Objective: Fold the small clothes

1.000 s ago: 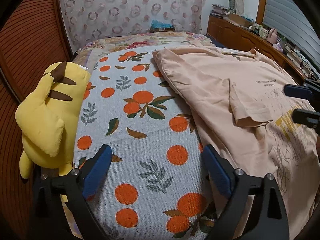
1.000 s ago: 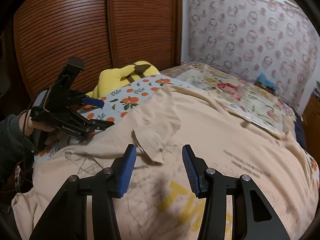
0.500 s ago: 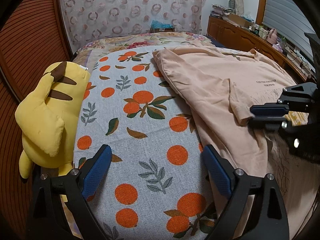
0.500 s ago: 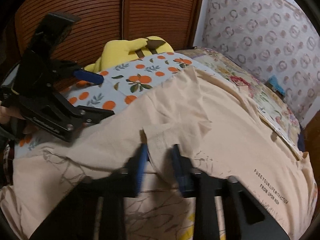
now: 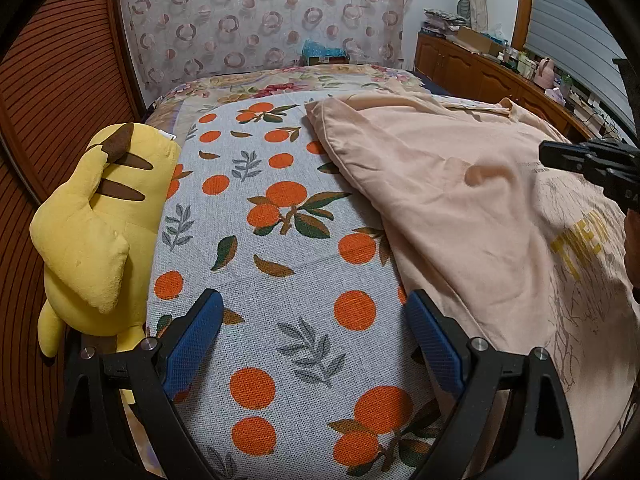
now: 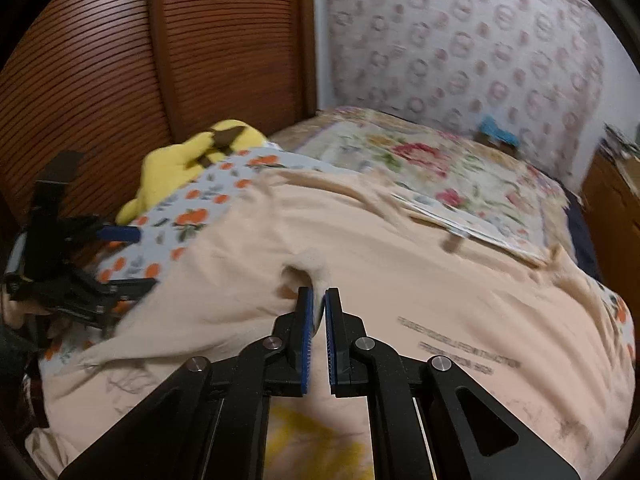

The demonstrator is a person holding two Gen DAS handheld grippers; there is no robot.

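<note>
Right gripper (image 6: 316, 300) clenched on a pinch of the shirt (image 6: 400, 280); a small peak of cloth stands up just ahead of the blue pads at 12 o'clock. Left gripper (image 5: 314, 340) released, jaws wide, nothing between them, hovering over the orange-print sheet (image 5: 280, 240).

Shirt lies spread on the bed, filling the centre and 3 o'clock side of the right wrist view; in the left wrist view it covers 1 to 4 o'clock, its hem edge running beside the orange-print sheet. Yellow plush (image 5: 96, 232) sits at 9 o'clock, apart from the shirt.

Risks, as I judge them:
- The pinch looks shallow, near the pad tips. A quick pull could slip the cloth out.
- Cannot tell whether one layer or two is caught. If both, the whole body lifts rather than one fold.
- The left side is unanchored. Dragging from a single point would likely skew the shirt and bunch it toward 9 o'clock, over the sheet.
- The right view is blurred, so exact fold lines are uncertain.
</note>
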